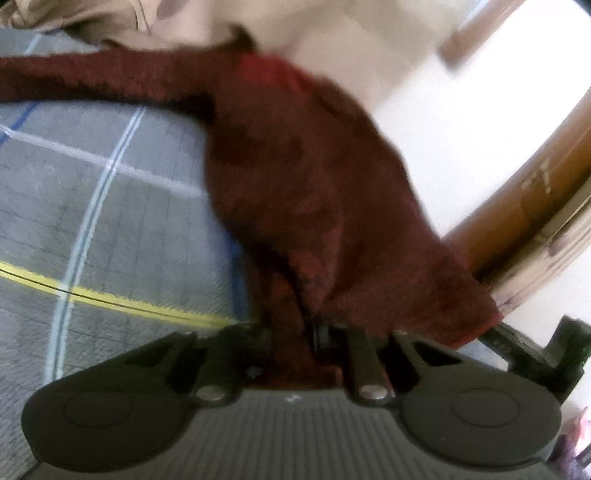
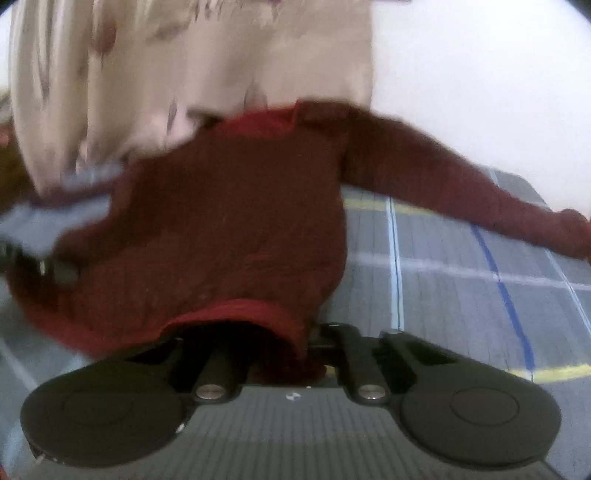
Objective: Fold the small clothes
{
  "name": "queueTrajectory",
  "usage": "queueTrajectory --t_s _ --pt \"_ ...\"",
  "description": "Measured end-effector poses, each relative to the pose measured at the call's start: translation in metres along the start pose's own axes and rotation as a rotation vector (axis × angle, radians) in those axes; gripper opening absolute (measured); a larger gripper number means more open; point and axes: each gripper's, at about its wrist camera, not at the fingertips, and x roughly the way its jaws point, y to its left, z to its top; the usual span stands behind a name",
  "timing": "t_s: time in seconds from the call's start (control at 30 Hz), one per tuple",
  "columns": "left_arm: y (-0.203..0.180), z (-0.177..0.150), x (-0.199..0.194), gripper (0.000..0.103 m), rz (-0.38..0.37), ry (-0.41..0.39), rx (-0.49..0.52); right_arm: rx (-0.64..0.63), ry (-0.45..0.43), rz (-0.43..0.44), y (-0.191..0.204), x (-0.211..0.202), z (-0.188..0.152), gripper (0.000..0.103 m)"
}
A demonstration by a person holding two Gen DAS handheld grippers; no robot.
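Observation:
A small dark red knit sweater [image 1: 295, 184] hangs stretched between my two grippers above a grey plaid bedcover [image 1: 110, 206]. My left gripper [image 1: 291, 332] is shut on the sweater's cloth, which bunches between its fingers; one sleeve trails away to the left. In the right wrist view the sweater [image 2: 229, 229] drapes over the fingers of my right gripper [image 2: 291, 347], which is shut on its hem. The other sleeve stretches to the right over the bedcover [image 2: 461, 288]. The other gripper shows dimly at the left edge [image 2: 44, 266]. Both views are motion-blurred.
A beige garment [image 1: 122, 18] lies at the bedcover's far side and fills the upper left of the right wrist view [image 2: 184, 66]. A wooden frame [image 1: 524, 206] stands at the right against a white wall.

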Motion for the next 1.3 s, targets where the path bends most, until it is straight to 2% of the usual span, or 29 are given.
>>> queueTrajectory --t_s 0.1,0.2,0.33,0.4,0.47,0.53,0.6,0.67,0.73,0.8,0.83,0.87,0.93,0.97,1.03,1.1,1.2,1.3 --pt "-0.008 0.009 -0.038 0.016 -0.027 -0.077 0.000 0.012 -0.104 0.023 0.006 -0.033 0.013 0.013" --pt "-0.015 0.019 -0.084 0.016 -0.053 -0.126 -0.022 -0.078 -0.175 0.017 0.020 -0.079 0.029 0.013" --pt "-0.022 0.014 -0.134 0.016 -0.033 -0.126 -0.034 -0.234 -0.195 0.027 0.045 -0.137 0.043 0.013" --pt "-0.018 -0.001 -0.144 0.016 0.017 -0.095 -0.019 -0.310 -0.153 0.049 0.060 -0.160 0.041 0.013" --pt "-0.007 -0.021 -0.142 0.016 0.059 -0.030 -0.032 -0.368 -0.097 0.078 0.075 -0.172 0.028 0.013" --pt "0.011 -0.045 -0.134 0.017 0.090 0.002 -0.046 -0.434 0.002 0.107 0.092 -0.171 0.004 0.013" --pt "0.030 -0.064 -0.130 0.018 0.114 0.002 -0.074 -0.482 0.121 0.109 0.102 -0.156 -0.029 0.013" --pt "0.039 -0.072 -0.138 0.026 0.134 -0.049 -0.067 -0.476 0.205 0.097 0.103 -0.139 -0.057 0.018" --pt "0.040 -0.069 -0.156 0.030 0.158 -0.122 -0.087 -0.406 0.205 0.157 0.094 -0.137 -0.068 0.031" --pt "0.034 -0.059 -0.178 0.034 0.201 -0.213 -0.081 -0.282 0.182 0.239 0.075 -0.147 -0.062 0.068" --pt "0.031 -0.052 -0.191 0.046 0.217 -0.267 -0.073 -0.208 0.139 0.268 0.063 -0.157 -0.057 0.073" --pt "0.028 -0.049 -0.202 0.063 0.230 -0.317 -0.065 -0.146 0.090 0.293 0.049 -0.166 -0.050 0.076" --pt "0.017 -0.039 -0.216 0.081 0.266 -0.406 -0.026 -0.049 0.035 0.306 0.023 -0.179 -0.038 0.078" --pt "0.011 -0.033 -0.216 0.082 0.276 -0.418 0.003 -0.012 0.017 0.289 0.010 -0.183 -0.031 0.078" --pt "-0.001 -0.016 -0.202 0.082 0.257 -0.393 0.049 0.037 -0.028 0.254 -0.010 -0.183 -0.022 0.079" --pt "-0.010 -0.004 -0.182 0.082 0.201 -0.394 0.037 0.095 -0.071 0.229 -0.033 -0.173 -0.014 0.087" --pt "-0.023 0.013 -0.128 0.083 0.123 -0.347 0.003 0.331 -0.129 0.218 -0.101 -0.138 -0.001 0.088" --pt "-0.043 0.024 -0.075 0.083 0.108 -0.381 0.060 0.586 -0.180 0.110 -0.175 -0.097 0.008 0.088"
